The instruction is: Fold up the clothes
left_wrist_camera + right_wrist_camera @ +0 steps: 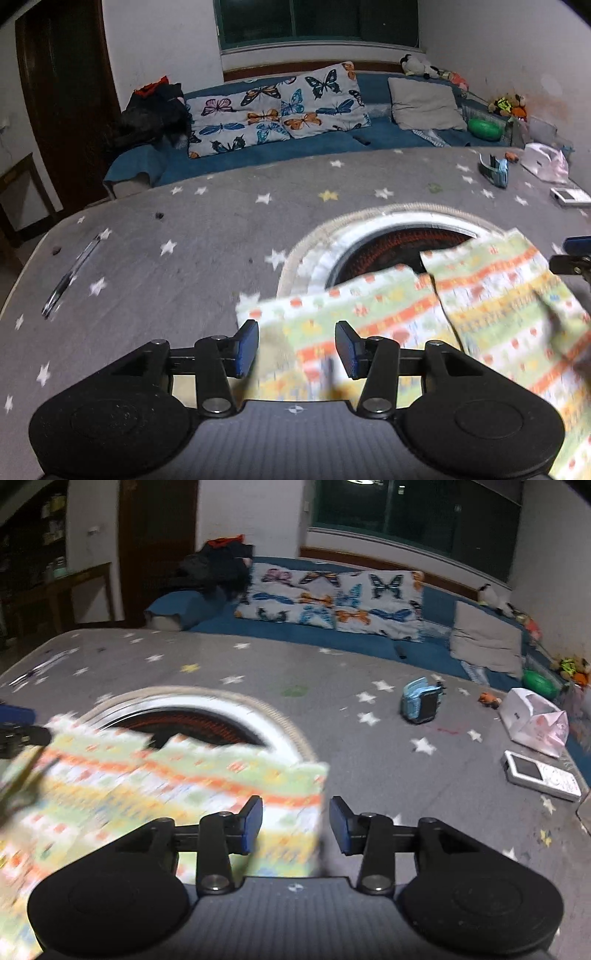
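The left gripper (296, 349) is hovering with its jaws spread wide, gripping nothing, the garment (388, 325) lying just beneath and between its fingers. The right gripper (295, 825) is likewise gaping wide, straddling the garment's (177, 786) right edge. The garment is sprawling, motion-blurred, in pale green, yellow, white and orange bands of small figures, two leg-like ends reaching over a round opening (402, 243) in the grey star-print table (166, 221). A blue watch (423, 705) is sitting well apart.
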